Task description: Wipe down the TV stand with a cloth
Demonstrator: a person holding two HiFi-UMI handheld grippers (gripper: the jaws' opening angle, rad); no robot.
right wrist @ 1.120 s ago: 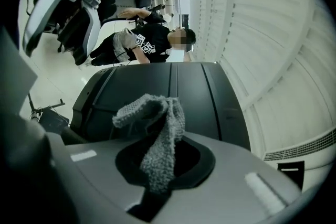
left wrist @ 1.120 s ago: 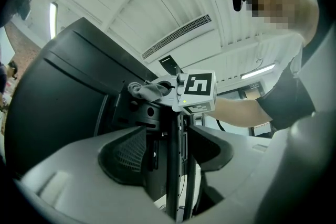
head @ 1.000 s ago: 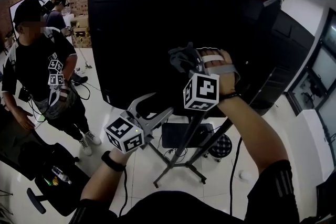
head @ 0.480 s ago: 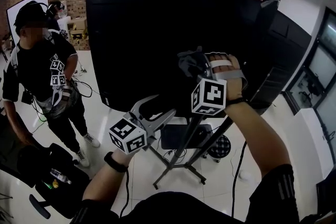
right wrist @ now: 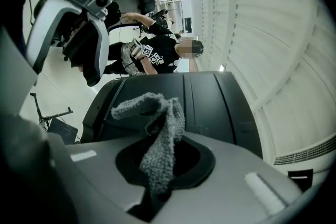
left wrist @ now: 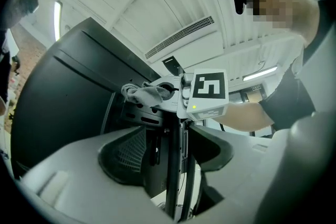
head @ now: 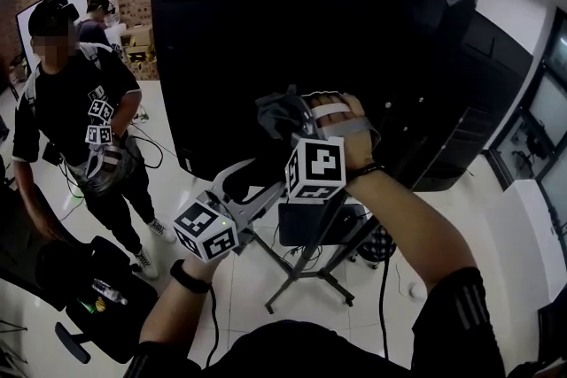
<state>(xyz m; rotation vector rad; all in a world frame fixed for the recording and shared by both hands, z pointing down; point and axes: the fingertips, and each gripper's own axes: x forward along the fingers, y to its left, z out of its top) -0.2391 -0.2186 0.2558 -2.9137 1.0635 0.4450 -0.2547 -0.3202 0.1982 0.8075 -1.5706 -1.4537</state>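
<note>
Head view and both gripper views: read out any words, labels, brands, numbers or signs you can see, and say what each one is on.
No readable words, brands or numbers in any view.
The right marker cube: a black-and-white square pattern, not lettering.
The left marker cube: the same kind of pattern.
The bystander's black shirt: white printed squares, too small to read.

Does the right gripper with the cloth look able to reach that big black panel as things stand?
Probably yes: the right gripper holds the grey cloth close in front of the black panel, and nothing stands between them. Whether they touch, I cannot tell.
</note>
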